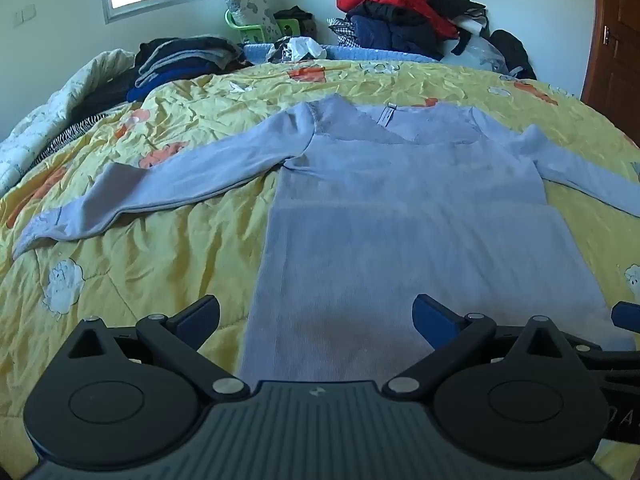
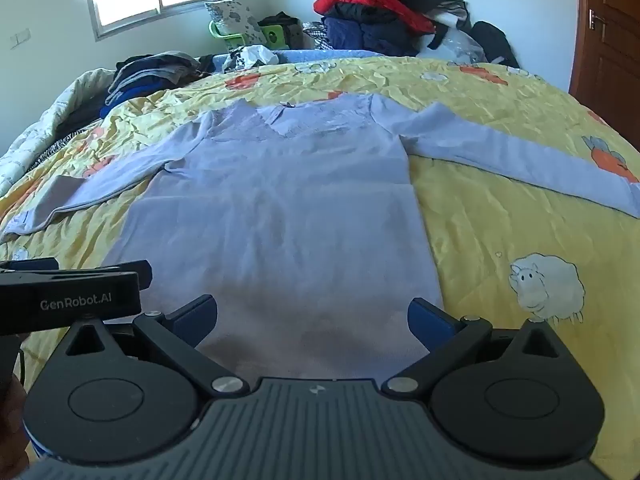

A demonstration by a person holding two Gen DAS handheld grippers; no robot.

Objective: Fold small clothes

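A light lavender long-sleeved top (image 1: 408,216) lies flat on the yellow quilt, neck at the far end, both sleeves spread outward. It also shows in the right wrist view (image 2: 280,208). My left gripper (image 1: 316,316) is open and empty, just above the hem near its left corner. My right gripper (image 2: 312,316) is open and empty over the hem near its right corner. The left gripper's body (image 2: 72,300) shows at the left edge of the right wrist view. The left sleeve (image 1: 160,188) reaches far left; the right sleeve (image 2: 532,164) reaches far right.
The yellow quilt (image 1: 140,280) with sheep and orange prints covers the bed. Folded dark clothes (image 1: 180,64) sit at the far left. A heap of red and dark jackets (image 1: 404,16) lies at the far end. A wooden door (image 2: 612,40) stands at the right.
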